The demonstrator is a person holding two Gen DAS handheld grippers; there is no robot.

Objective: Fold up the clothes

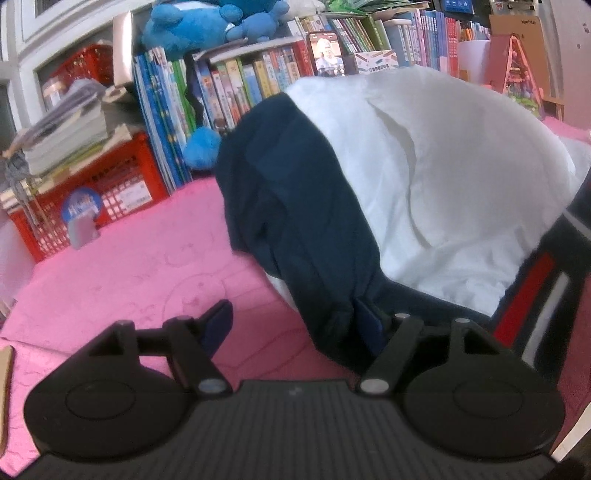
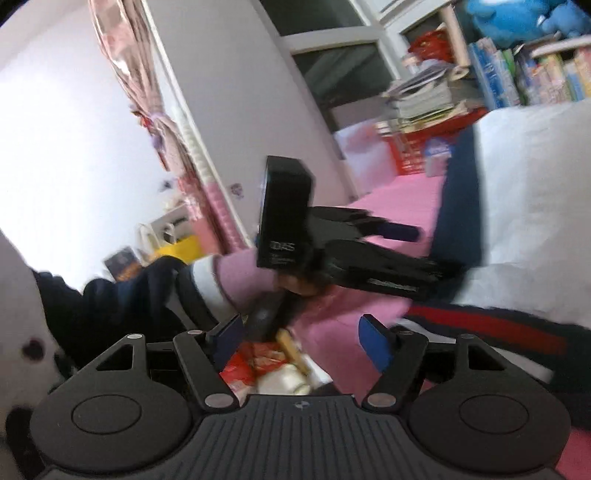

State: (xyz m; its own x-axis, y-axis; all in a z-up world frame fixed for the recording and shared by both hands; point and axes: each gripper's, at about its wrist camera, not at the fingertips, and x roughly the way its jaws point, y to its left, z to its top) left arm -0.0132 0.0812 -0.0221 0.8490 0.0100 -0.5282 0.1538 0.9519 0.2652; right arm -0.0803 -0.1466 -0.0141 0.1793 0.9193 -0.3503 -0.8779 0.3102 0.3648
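Barely begun: my left gripper (image 1: 295, 325) and right gripper (image 2: 301, 341) both gape empty, the rumpled white-and-navy cotton garment (image 1: 424, 166) unfolded on the pink quilted bedspread (image 1: 129, 266)

One white and navy garment (image 1: 424, 177) lies on one pink bedspread (image 1: 129, 266). Two grippers show, left (image 1: 295, 325) and right (image 2: 301, 338). Two red crates (image 1: 122, 184) stand beside one blue plush toy (image 1: 207, 26) and one phone (image 1: 327, 53).

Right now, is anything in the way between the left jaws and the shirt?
Nothing visible. The left gripper is open, and the shirt's navy sleeve already drapes against its right finger over the pink bedspread.
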